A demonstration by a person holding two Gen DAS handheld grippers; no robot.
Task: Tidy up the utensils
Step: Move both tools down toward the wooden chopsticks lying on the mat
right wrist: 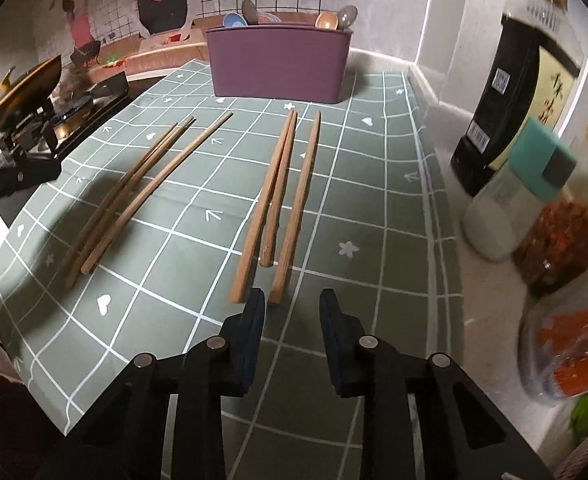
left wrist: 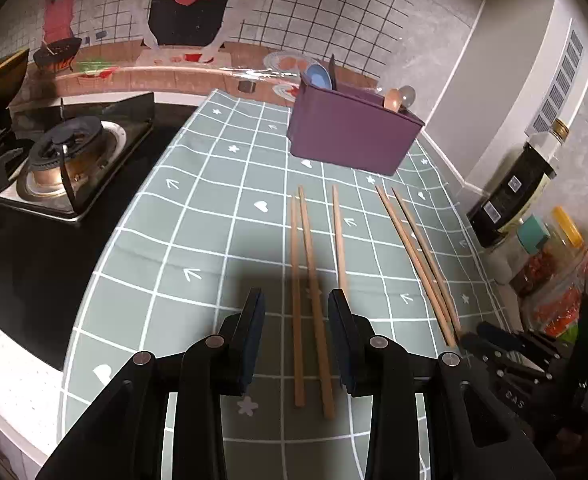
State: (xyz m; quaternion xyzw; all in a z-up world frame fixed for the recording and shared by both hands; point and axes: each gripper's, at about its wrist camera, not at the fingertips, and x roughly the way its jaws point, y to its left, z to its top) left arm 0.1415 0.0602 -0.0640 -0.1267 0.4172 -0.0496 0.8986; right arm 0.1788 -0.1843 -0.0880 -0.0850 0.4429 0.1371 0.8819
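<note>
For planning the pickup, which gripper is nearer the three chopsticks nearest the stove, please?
Left gripper straddles two of those chopsticks; right gripper sits at the other trio's near ends.

Chopsticks [right wrist: 286,184] look like bare light wood, matt, faint grain. Purple box [right wrist: 280,64] upper centre of right wrist view: smooth matt plastic. Green grid cloth [left wrist: 198,208] on the bench: smooth, slight sheen, a few soft creases, looks like vinyl or oilcloth. Stove [left wrist: 66,156] at left: shiny metal tray, dull black burner. Gripper bodies black matt plastic, jaws faced with dark matt pads. Dark bottle [right wrist: 509,92] at right: glossy, paper label.
</note>
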